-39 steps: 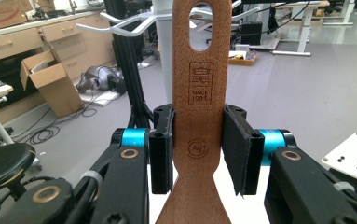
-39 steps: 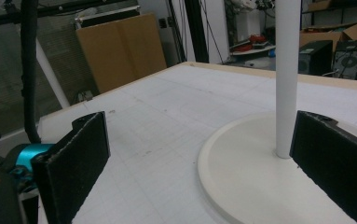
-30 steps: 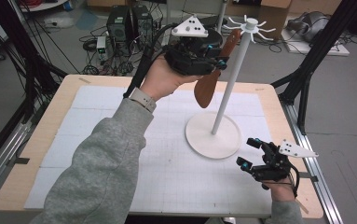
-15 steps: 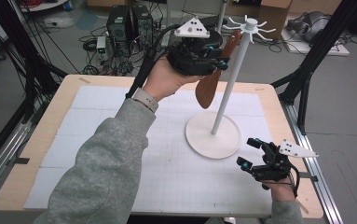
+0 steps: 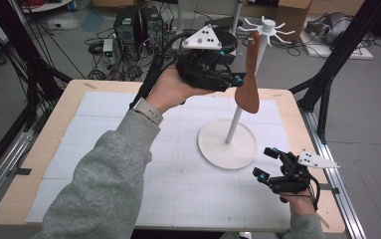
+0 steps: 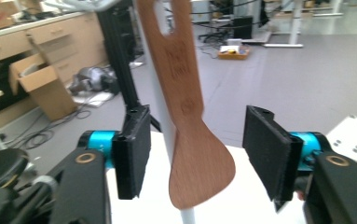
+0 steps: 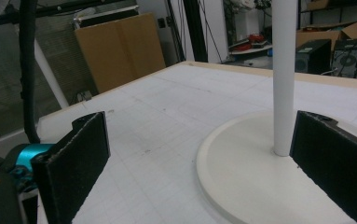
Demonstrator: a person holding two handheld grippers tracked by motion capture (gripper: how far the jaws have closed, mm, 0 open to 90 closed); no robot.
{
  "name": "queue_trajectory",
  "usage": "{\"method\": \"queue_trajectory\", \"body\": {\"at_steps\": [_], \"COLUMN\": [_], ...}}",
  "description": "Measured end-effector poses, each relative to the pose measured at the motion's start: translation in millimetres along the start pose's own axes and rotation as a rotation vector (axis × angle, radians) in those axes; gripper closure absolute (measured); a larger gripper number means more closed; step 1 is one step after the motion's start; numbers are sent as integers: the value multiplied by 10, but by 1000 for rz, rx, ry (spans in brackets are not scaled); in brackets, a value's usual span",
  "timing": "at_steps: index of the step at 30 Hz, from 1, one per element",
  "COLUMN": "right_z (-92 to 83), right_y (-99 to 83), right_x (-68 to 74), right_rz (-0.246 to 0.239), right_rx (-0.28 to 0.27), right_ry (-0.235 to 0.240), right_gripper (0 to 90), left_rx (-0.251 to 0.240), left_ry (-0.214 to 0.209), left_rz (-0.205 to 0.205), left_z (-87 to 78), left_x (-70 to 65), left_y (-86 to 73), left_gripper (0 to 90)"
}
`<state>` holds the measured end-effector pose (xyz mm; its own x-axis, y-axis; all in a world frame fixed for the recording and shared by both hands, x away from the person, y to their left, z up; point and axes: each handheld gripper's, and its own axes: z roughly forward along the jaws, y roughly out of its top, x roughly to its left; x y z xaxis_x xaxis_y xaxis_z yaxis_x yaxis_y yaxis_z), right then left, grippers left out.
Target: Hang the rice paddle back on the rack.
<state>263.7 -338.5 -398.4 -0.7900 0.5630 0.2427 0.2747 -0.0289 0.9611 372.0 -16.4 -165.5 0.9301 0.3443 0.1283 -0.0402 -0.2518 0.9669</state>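
Above table (image 5: 53,149), spatula (image 6: 190,116) hangs between parted left tongs (image 6: 204,154), untouched.

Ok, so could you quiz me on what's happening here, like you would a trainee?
1. True or false: the wooden spatula lies flat on the table.
2. What does the spatula hang from? A) the white stand B) a cardboard box C) the person's sleeve
3. Fill in: the right gripper sits beside the stand's round ____.
Key: 1 false, it hangs upright between the fingers of the left gripper, which have just been opening and don't press it. 2 A. 3 base.
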Motion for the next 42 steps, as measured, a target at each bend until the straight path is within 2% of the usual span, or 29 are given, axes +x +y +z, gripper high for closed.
{"method": "queue_trajectory", "body": {"at_steps": [3, 8, 11, 14, 18, 20, 25, 32, 36, 40, 42], "right_z": [10, 24, 37, 56, 76, 80, 59, 33, 46, 66, 73], "right_y": [-2, -5, -10, -12, -14, -14, -14, -22, -28, -33, -33], "right_x": [4, 3, -8, -21, -24, -19, -8, 23, 31, 39, 43], "right_rz": [0, -2, 0, 3, -1, -5, -7, -10, -15, -16, -20], "right_rx": [5, 13, 23, 29, 40, 41, 39, 42, 52, 64, 67], "right_ry": [-3, -5, -5, -5, 1, -1, -2, -9, -13, -12, -13], "right_gripper": [36, 36, 36, 36, 36, 36, 36, 36, 36, 36, 36], "left_rx": [28, 14, 10, 6, -7, -1, -27, -49, -63, -54, -58], "left_ry": [-3, -27, -62, -65, -56, -49, -30, -7, -51, -49, -48], "left_rz": [-12, -26, -41, -24, -23, -22, -44, -58, -57, -33, -40], "left_z": [-65, -216, -313, -395, -490, -532, -643, -840, -971, -1073, -1126], "left_x": [26, 55, 58, 44, 29, 34, 10, -15, -78, -137, -139], "left_y": [-94, -248, -326, -404, -507, -546, -657, -851, -979, -1096, -1155], "left_gripper": [324, 206, 205, 189, 160, 112, 57, 56, 56, 56, 57]}}
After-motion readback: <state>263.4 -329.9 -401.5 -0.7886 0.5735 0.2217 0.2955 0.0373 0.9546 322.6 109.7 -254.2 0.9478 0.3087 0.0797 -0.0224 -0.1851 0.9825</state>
